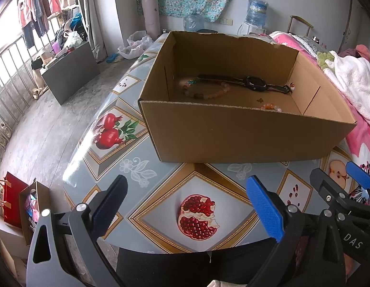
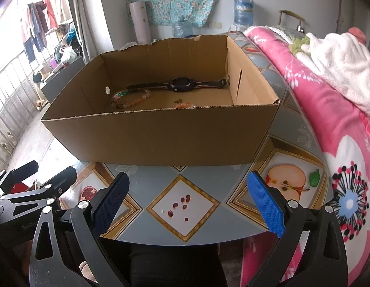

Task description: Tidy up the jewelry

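Holding both grippers low at the near table edge, fingers spread and empty: left gripper [image 1: 187, 205], right gripper [image 2: 188, 203]. Jewelry lies in the box [image 1: 232, 131], centre frame: bead bracelet [image 1: 205, 92] at left, watch [image 1: 253, 84] behind it, a smaller bracelet [image 1: 270, 107] right, half hidden by the near wall. Reaching in, I may catch that wall and shove the box, or snag beads under the strap.

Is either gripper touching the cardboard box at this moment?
Apart. In both wrist views, bare tablecloth shows between the cardboard box and the open left gripper and right gripper.
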A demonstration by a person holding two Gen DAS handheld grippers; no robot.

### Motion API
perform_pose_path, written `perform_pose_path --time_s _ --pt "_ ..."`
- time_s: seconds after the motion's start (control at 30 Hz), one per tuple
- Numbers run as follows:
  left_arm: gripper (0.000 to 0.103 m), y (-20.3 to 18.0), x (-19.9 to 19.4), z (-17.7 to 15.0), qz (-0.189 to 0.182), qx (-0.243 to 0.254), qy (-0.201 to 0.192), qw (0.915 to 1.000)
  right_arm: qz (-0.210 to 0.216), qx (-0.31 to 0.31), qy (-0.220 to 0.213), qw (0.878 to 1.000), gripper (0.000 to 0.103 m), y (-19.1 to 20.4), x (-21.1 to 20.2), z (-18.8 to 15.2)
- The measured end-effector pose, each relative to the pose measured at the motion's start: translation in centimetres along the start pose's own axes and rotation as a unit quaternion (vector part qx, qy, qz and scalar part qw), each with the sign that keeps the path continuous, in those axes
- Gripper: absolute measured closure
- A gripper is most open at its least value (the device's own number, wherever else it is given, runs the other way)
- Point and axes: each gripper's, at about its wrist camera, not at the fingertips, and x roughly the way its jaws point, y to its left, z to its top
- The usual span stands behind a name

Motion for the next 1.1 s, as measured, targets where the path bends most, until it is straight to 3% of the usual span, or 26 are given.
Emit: perform_pose_path --time_s 1.1 --pt "0.006 0.08 0.06 0.0 0.0 0.001 0.001 1.0 -0.002 0.0 0.0 1.0 0.008 -0.25 0.09 0.01"
